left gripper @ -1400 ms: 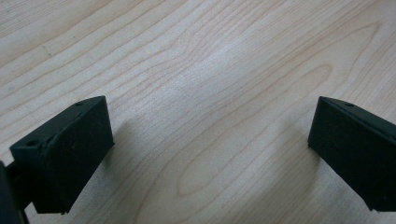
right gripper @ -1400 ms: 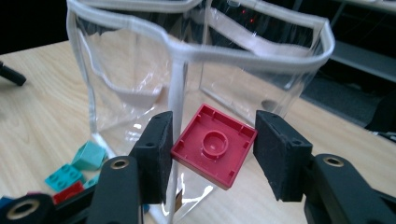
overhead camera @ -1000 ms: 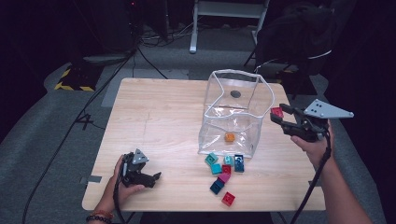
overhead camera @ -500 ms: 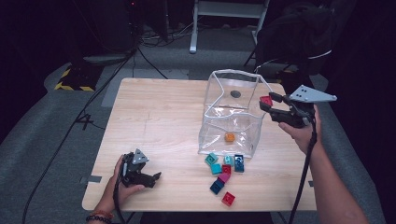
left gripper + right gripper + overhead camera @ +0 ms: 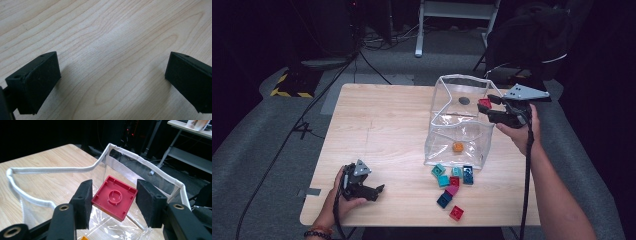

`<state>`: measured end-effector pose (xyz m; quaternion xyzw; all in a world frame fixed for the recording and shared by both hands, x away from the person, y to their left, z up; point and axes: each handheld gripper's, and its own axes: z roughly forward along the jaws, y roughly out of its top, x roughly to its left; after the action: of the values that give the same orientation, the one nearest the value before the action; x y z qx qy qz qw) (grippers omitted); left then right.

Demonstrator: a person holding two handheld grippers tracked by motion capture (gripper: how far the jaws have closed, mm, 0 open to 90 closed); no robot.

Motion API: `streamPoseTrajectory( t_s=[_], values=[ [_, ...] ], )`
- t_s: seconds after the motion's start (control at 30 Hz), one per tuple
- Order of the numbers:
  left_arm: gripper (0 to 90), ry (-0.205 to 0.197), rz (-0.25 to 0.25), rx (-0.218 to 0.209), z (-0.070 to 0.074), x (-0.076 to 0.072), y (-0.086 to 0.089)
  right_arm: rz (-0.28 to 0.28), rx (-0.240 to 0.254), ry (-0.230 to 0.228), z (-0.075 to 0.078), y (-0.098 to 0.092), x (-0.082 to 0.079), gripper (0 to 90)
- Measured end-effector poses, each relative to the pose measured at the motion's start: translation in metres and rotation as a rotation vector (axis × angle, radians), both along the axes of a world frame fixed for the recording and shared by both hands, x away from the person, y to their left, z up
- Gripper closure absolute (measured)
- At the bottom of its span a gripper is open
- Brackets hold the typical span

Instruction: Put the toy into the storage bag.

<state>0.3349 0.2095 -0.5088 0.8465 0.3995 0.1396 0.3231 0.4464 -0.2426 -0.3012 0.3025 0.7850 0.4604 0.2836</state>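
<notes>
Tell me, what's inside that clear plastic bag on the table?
The clear bag has one orange block on its bottom and a dark round spot on its far wall. The right tool holds a red block above the opening.

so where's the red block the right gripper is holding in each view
High view: red block upper right, at the clear bag's rim, in the right gripper.
Right gripper view: centre, between the jaws.
Left gripper view: bare tabletop and open jaws.
Shared landmark: clear bag, white-edged rim.
</notes>
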Motion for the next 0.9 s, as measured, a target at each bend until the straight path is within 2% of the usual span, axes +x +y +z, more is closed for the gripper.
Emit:
streamPoseTrajectory(
  t_s=[0.23,0.4,0.7,0.9],
  values=[
    [0.3,0.000,0.000,0.000,0.000,0.000,0.000,-0.026,0.001,0.018,-0.006,0.002,0.007,48.5],
    [0.3,0.000,0.000,0.000,0.000,0.000,0.000,-0.021,0.005,0.021,-0.007,0.001,0.007,45.2],
    [0.3,0.000,0.000,0.000,0.000,0.000,0.000,-0.021,0.006,0.005,-0.003,-0.004,-0.002,45.2],
    [0.3,0.000,0.000,0.000,0.000,0.000,0.000,-0.008,0.001,-0.015,0.002,-0.014,-0.020,45.6]
  ],
)
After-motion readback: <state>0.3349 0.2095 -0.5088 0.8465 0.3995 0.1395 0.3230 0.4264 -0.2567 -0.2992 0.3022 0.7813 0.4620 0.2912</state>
